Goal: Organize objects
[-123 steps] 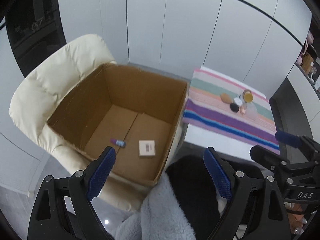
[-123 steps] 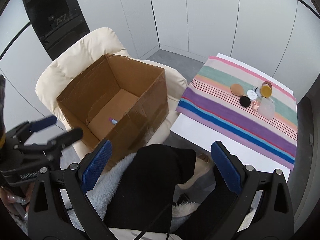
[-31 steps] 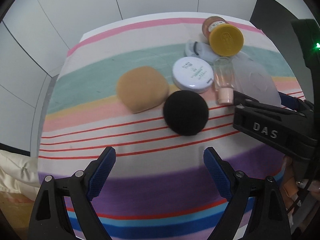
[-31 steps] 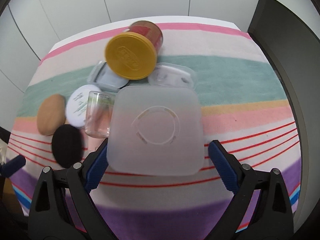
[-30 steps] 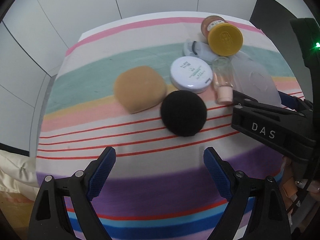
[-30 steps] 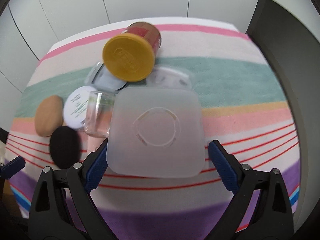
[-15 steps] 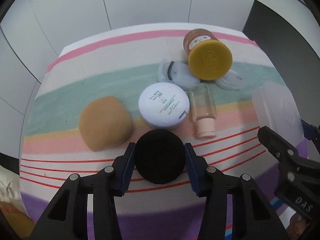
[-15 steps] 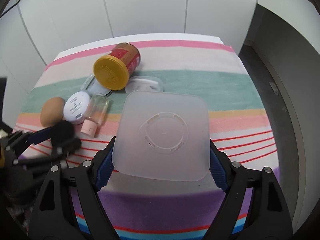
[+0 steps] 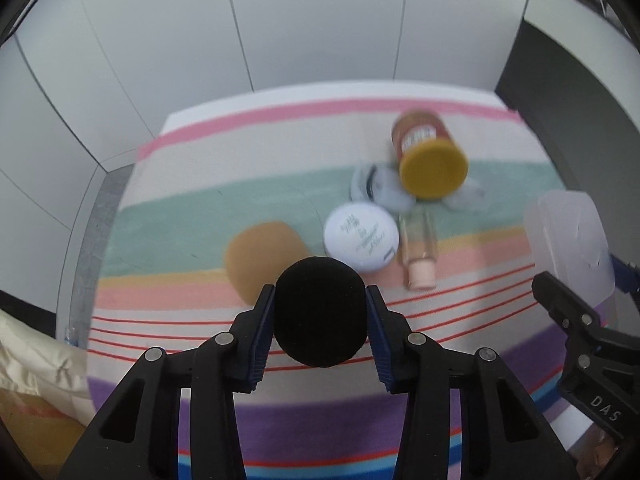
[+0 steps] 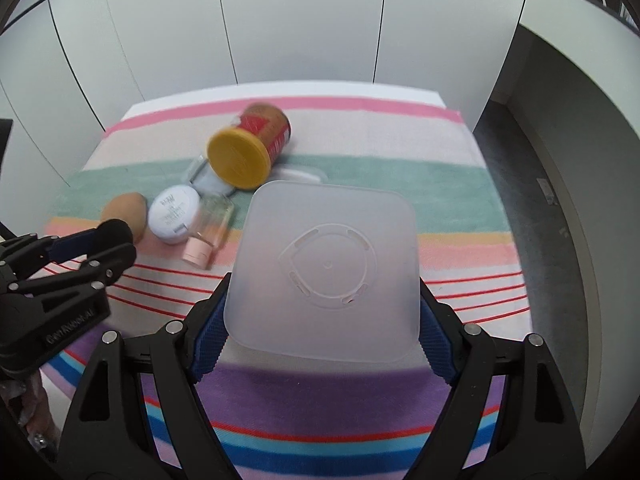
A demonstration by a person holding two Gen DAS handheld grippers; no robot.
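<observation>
My left gripper (image 9: 320,320) is shut on a black round sponge (image 9: 320,312) and holds it above the striped cloth (image 9: 200,184). It also shows in the right wrist view (image 10: 116,232). My right gripper (image 10: 320,324) is shut on a frosted square plastic box (image 10: 324,264), lifted off the cloth; the box shows at the right in the left wrist view (image 9: 568,240). On the cloth lie a tan sponge (image 9: 260,256), a white round compact (image 9: 360,236), a small clear bottle with a pink cap (image 9: 418,252) and a jar with a yellow lid (image 9: 432,164) on its side.
A clear flat case (image 9: 374,190) lies under the jar. Another clear case (image 10: 304,174) lies behind the box. White wall panels (image 9: 280,20) stand behind the table. A cream cushion (image 9: 36,360) is at the lower left. A dark panel (image 9: 560,80) is at the right.
Both grippers have pulled back and up from the cloth since half a second ago, the left carrying the black sponge and the right carrying the plastic box. One second ago both were open.
</observation>
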